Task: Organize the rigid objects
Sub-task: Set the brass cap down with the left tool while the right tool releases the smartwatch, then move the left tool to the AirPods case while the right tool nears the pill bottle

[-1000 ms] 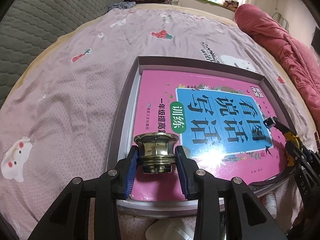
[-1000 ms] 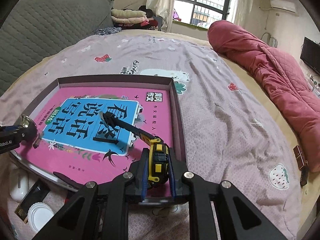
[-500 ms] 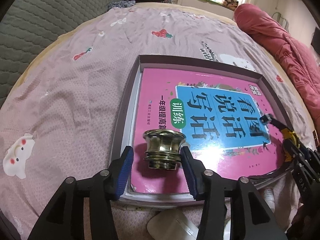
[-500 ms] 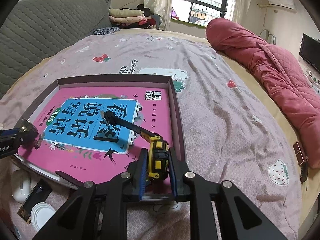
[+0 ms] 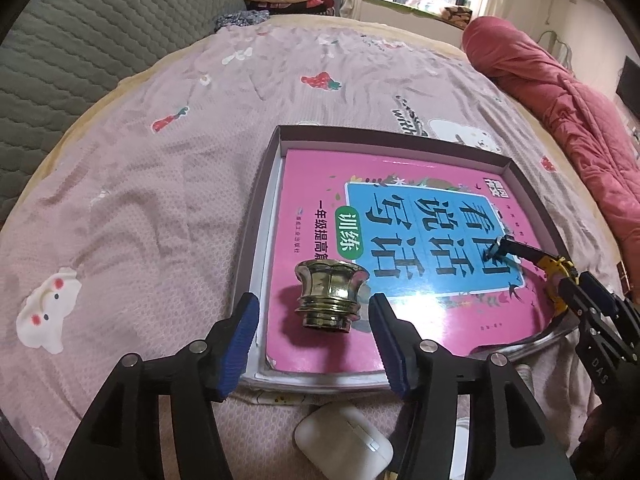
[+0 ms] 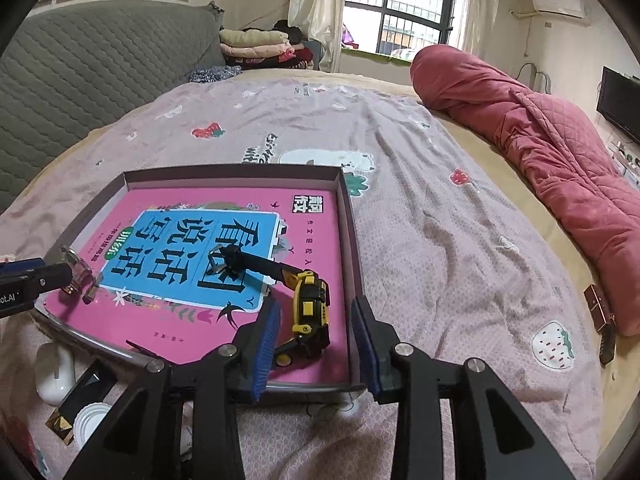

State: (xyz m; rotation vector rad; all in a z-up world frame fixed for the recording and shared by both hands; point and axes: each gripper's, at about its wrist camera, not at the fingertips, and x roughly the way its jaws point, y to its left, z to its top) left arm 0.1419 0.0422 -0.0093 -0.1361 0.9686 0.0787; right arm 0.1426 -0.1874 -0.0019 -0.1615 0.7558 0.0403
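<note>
Landmark: shallow dark-walled cardboard box [image 5: 400, 140] lying flat on the pink patterned bedsheet [image 5: 140, 200]. Inside it, a glossy pink book [image 5: 320, 344] with a blue title panel covers almost the whole floor.

Left gripper [image 5: 314, 340]: jaws apart and opening. Ribbed blue pads [image 5: 244, 340] stand clear on either side of the brass knob [image 5: 329, 298] with visible gaps — no contact. The knob is polished metal, flared and faceted at the top, stepped rings at the base. It stands upright on the book at the box's near-left corner.

Right gripper [image 6: 316, 344]: jaws apart and opening too. The tape measure [image 6: 310, 312] sits between the pads, not pressed by either. It has a yellow-and-black hard plastic case, lies on the book by the box's right wall near the front edge, and a short dark run of blade reaches out toward the middle of the cover, ending in a metal hook.

Outside the box, just in front of its near wall: a smooth white earbud case [image 5: 344, 444] with rounded corners, a round white lid [image 6: 90, 420] and a small dark faceted packet [image 6: 80, 400]. Well to the box's right lies a rolled, quilted red comforter [image 6: 540, 152]; a small brown box [image 6: 598, 304] sits at its edge.
</note>
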